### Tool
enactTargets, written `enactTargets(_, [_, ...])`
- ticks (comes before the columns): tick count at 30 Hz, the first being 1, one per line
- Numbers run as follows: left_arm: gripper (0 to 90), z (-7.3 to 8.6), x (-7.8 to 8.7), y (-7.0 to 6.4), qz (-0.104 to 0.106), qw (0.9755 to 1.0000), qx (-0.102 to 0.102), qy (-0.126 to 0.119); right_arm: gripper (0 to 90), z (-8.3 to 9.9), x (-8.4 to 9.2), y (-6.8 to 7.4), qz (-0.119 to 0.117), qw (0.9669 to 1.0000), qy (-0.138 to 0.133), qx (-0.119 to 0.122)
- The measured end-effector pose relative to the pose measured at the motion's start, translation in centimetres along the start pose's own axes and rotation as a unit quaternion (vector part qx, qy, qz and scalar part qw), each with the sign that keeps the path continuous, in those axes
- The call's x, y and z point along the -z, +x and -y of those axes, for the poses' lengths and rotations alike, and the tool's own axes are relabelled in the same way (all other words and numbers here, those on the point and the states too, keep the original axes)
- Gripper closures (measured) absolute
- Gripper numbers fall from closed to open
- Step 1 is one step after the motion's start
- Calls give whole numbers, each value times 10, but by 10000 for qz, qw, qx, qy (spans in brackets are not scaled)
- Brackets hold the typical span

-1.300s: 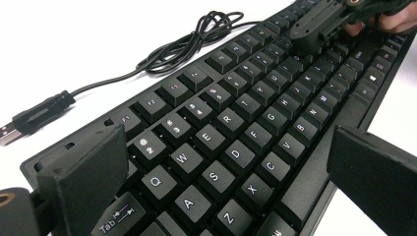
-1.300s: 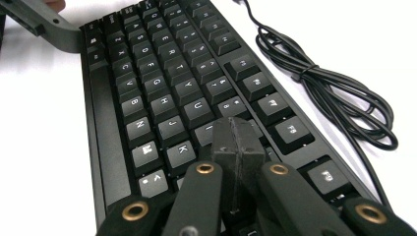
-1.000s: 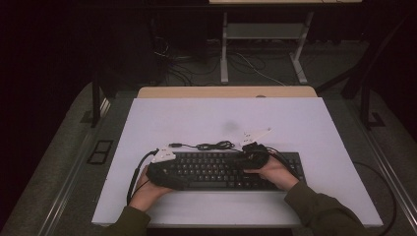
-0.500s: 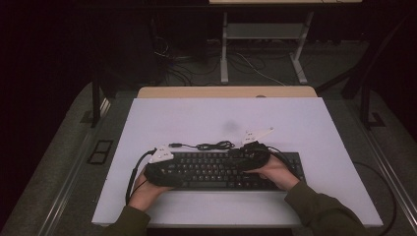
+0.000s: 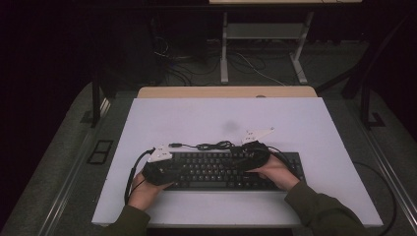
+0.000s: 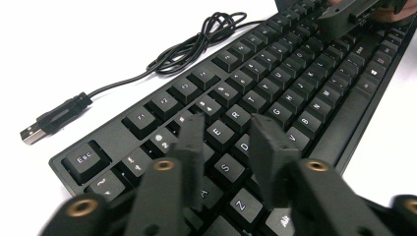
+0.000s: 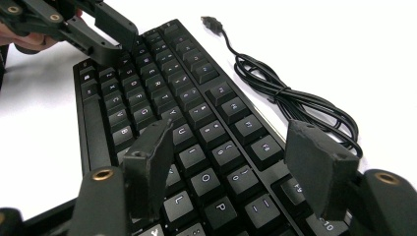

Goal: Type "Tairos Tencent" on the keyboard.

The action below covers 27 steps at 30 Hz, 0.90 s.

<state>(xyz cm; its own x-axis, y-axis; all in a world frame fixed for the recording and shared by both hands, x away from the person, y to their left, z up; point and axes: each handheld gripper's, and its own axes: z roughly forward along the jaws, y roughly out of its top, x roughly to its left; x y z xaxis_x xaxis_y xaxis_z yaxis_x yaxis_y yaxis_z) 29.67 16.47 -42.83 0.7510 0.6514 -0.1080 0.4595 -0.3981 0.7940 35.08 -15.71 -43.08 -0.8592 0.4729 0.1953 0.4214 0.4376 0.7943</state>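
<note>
Jaws of left gripper [image 6: 223,135] just narrowed over keyboard [image 5: 221,169], gripping nothing; right gripper [image 7: 236,147] jaws just widened, empty. Judged: alternating key presses under way.

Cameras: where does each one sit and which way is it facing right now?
High view: above the near table edge, looking forward and down on the keyboard; forearms, both hands show.
Left gripper view: rides the left gripper, facing the Esc-side keys.
Right gripper view: rides the right gripper, facing the P-side keys.
Shared: keyboard and its coiled USB cable.
</note>
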Motion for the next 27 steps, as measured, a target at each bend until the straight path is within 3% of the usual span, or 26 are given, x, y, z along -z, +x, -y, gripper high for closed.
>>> enactTargets(7, [883,0,-1,2,45,9999,51,141,329,0,-1,1,28,10000,-7,10])
enactTargets(27, [884,2,-9,1,124,9995,87,283,316,0,-1,1,67,10000,-17,37])
